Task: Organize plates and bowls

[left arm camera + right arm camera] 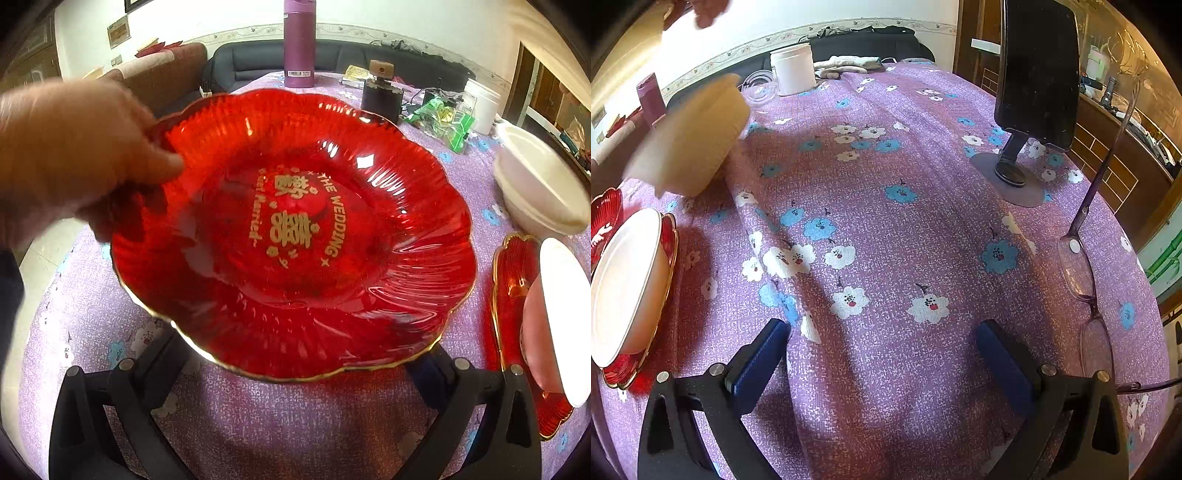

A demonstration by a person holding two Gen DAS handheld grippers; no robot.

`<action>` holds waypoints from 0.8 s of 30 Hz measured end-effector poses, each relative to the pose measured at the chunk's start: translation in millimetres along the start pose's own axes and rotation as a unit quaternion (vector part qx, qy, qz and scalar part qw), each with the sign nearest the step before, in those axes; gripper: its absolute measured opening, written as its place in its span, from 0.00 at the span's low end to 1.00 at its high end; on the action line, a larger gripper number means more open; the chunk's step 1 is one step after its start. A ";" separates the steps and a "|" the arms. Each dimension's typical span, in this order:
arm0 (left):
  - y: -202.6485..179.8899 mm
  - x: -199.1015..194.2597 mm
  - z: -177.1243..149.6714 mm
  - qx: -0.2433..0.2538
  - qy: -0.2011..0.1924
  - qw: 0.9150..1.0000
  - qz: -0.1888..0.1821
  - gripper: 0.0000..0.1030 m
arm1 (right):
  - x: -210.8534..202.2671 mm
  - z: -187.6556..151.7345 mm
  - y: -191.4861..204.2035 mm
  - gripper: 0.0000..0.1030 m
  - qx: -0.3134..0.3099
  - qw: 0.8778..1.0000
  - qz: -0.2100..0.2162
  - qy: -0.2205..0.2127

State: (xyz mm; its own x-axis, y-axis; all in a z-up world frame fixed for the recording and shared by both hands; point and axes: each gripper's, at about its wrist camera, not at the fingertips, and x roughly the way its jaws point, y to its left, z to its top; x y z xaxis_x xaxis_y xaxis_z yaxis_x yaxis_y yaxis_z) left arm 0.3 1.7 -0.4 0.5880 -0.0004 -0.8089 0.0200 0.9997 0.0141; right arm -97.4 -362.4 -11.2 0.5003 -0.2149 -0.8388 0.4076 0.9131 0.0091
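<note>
A large red glass plate (295, 229) with a gold rim and gold wedding lettering fills the left wrist view. A person's bare hand (74, 155) grips its left rim. The plate's near edge covers the tips of my left gripper (295, 363), whose jaws stand wide apart and open. At the right, a white bowl (565, 317) sits on a second red plate (511, 295); both also show in the right wrist view as the bowl (624, 288) and plate rim (670, 236). A blurred white bowl (535, 184) is behind them. My right gripper (882, 332) is open over bare tablecloth.
A purple flowered tablecloth (905, 229) covers the round table. A purple bottle (299, 44), dark jar (380, 96), green packets (447, 118) and white tub (482, 105) stand at the back. Eyeglasses (1078, 266) and a phone on a stand (1038, 74) occupy the right.
</note>
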 end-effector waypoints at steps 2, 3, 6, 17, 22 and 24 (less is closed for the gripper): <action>0.0 0.0 0.0 0.000 0.000 1.000 0.000 1.00 | 0.0 0.0 0.0 0.99 0.000 1.000 0.000 0.000; 0.0 0.0 0.0 0.000 0.000 1.000 0.000 1.00 | 0.1 0.0 0.0 0.99 0.000 1.000 0.000 0.000; 0.0 0.0 0.0 0.000 0.000 1.000 0.000 1.00 | -0.2 0.1 0.2 0.99 0.000 1.000 0.000 0.000; -0.2 0.1 0.1 0.000 0.000 1.000 0.000 1.00 | -0.5 0.0 -0.1 0.99 0.000 1.000 0.000 0.001; -0.2 0.0 0.1 0.000 0.000 1.000 0.000 1.00 | -0.3 0.3 0.7 0.99 -0.001 1.000 -0.002 0.002; -0.2 0.1 0.1 0.000 0.000 1.000 0.000 1.00 | -0.4 0.3 0.2 0.99 0.000 1.000 0.000 0.001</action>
State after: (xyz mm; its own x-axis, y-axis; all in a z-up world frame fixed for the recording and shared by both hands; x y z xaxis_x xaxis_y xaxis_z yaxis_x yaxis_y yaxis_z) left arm 0.5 1.5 -0.5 0.5880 -0.0004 -0.8089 0.0202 0.9997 0.0141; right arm -97.2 -362.3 -10.7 0.4990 -0.2152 -0.8395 0.4077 0.9131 0.0082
